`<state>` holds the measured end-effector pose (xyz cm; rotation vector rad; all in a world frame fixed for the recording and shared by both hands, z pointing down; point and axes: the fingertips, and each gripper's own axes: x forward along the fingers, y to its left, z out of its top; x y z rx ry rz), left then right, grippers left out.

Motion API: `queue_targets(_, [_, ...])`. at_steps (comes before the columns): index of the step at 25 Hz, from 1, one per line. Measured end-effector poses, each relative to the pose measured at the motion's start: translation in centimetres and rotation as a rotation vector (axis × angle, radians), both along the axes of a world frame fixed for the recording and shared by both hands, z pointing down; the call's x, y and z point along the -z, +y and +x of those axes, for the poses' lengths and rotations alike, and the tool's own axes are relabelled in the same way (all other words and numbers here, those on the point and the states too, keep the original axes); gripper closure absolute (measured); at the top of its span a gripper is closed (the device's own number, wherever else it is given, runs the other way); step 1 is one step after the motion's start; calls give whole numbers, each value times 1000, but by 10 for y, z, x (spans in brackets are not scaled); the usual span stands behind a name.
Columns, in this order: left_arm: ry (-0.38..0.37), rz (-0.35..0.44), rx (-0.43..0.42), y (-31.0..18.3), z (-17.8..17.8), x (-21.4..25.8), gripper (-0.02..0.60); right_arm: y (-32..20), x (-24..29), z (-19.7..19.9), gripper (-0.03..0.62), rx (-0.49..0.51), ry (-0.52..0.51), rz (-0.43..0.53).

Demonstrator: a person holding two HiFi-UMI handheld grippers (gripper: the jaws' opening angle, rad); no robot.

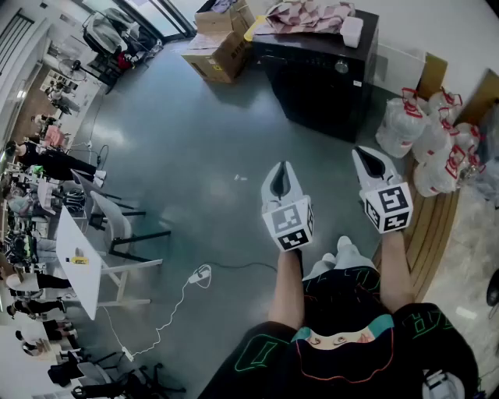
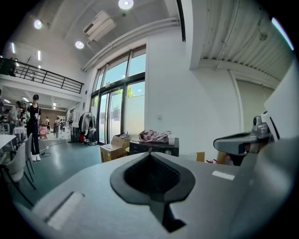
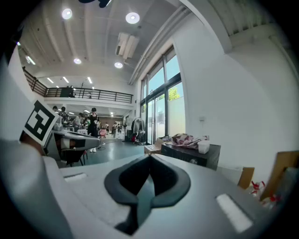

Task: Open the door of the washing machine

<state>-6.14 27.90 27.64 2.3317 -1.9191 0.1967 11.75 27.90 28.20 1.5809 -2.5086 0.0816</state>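
The washing machine [image 1: 320, 74] is a black box standing on the floor at the far end of the head view, with a patterned cloth [image 1: 308, 15] and a white cup on top; its door looks shut. My left gripper [image 1: 282, 167] and right gripper [image 1: 366, 153] hover side by side, well short of it, both shut and empty. The left gripper view has the machine [image 2: 154, 147] small and distant past the closed jaw tips [image 2: 150, 151]. From the right gripper view it [image 3: 189, 153] lies ahead, slightly to the right of the closed tips [image 3: 149, 156].
Cardboard boxes [image 1: 221, 47] sit left of the machine. White plastic bags [image 1: 425, 136] lie to its right by a wooden step. A white table [image 1: 78, 261], a chair [image 1: 117, 226] and a cable with a power strip [image 1: 199, 274] are on the left. People stand far left.
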Motion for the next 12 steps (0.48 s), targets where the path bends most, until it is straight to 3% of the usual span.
queue_targets(6, [39,8,-6,0,-22,6,571,-2,11,-23,591,-20,-16,43])
queue_targets(12, [96,23,-16,-14,-29,17,571,-17,26,-13,591,-64,-12,51])
